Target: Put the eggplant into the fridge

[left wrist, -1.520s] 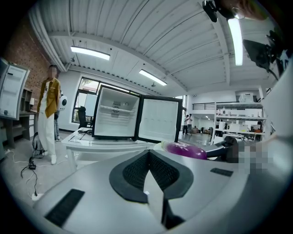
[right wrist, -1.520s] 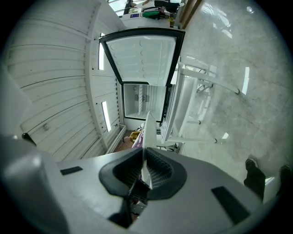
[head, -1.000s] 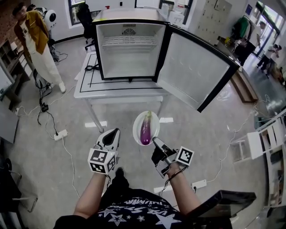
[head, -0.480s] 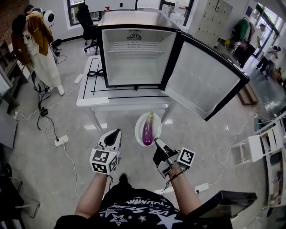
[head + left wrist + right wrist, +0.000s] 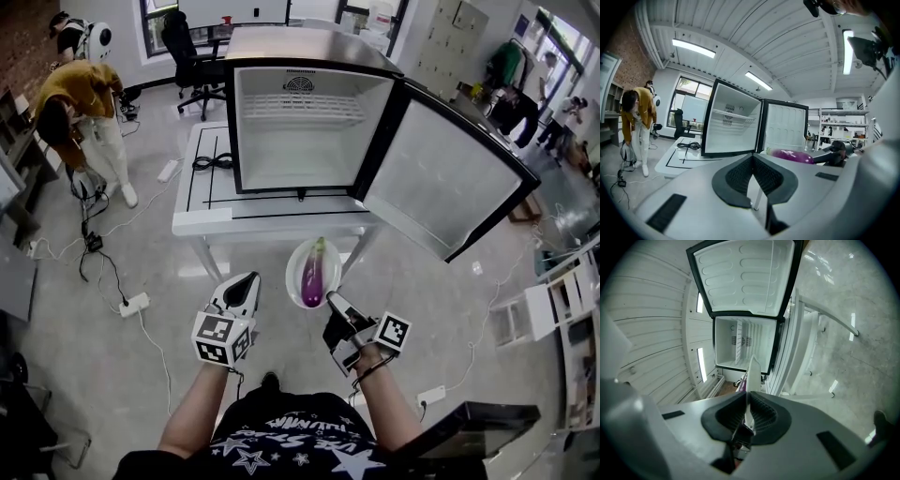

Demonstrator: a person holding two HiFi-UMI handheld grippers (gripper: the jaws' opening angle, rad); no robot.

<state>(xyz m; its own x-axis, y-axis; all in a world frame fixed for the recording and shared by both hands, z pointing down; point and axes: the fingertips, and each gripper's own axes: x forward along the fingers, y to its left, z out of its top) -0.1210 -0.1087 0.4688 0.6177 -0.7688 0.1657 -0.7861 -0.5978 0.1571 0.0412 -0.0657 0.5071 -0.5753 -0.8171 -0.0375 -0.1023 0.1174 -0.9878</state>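
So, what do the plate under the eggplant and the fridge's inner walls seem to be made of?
The plate is white, smooth and thin-rimmed: plastic or glazed ceramic, I cannot tell which. The fridge seems lined in white moulded plastic; its door liner shows pressed oval ribs. Its shelf looks like white coated wire.

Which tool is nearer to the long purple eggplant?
Right. The right tool is clamped on the rim of the round white plate that carries the long purple eggplant. The left tool, shut and empty, is apart, at the plate's left.
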